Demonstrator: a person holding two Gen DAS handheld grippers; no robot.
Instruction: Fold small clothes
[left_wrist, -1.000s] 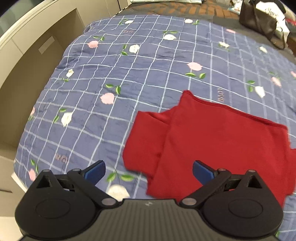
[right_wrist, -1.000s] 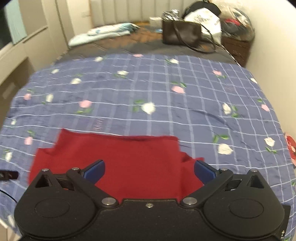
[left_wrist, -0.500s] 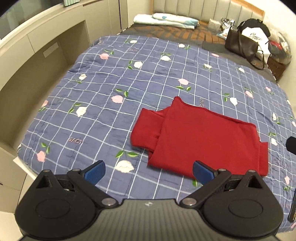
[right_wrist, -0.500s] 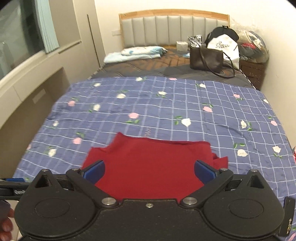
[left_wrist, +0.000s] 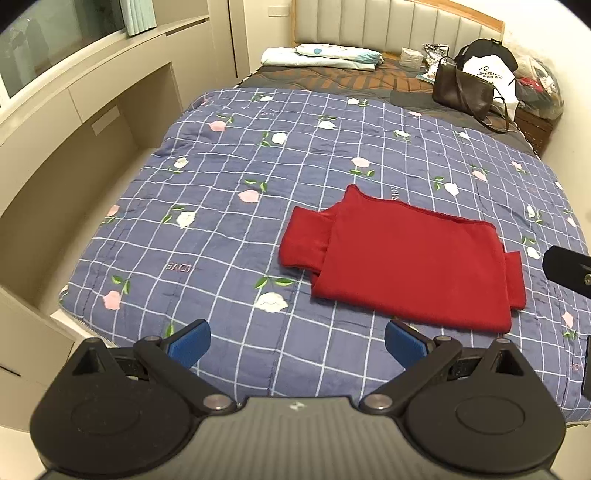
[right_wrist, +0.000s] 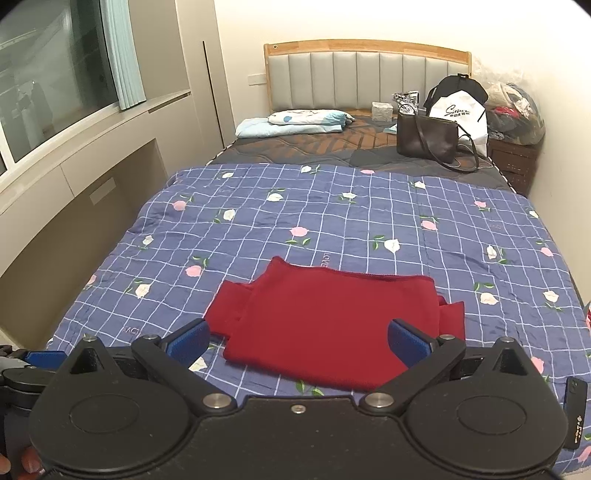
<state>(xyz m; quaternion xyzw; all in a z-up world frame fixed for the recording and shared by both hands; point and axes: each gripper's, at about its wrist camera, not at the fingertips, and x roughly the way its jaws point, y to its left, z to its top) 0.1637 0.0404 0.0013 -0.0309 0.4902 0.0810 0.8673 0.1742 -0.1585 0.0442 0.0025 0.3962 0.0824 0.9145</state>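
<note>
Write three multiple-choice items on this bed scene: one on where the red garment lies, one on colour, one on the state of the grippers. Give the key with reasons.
1. Where does the red garment lie?
A. on the bare mattress by the headboard
B. on the blue checked quilt
C. on the window ledge

2. What colour is the handbag at the far end of the bed?
A. dark brown
B. white
C. pink

3. How do the left hand-held gripper and right hand-held gripper stand?
A. both shut on the garment
B. one shut, one open
C. both open, holding nothing

Key: 1 B, the quilt's floral grid shows on all sides of the garment. 2 A, it is dark brown beside a white bag. 3 C, each view shows blue pads wide apart with nothing between.
</note>
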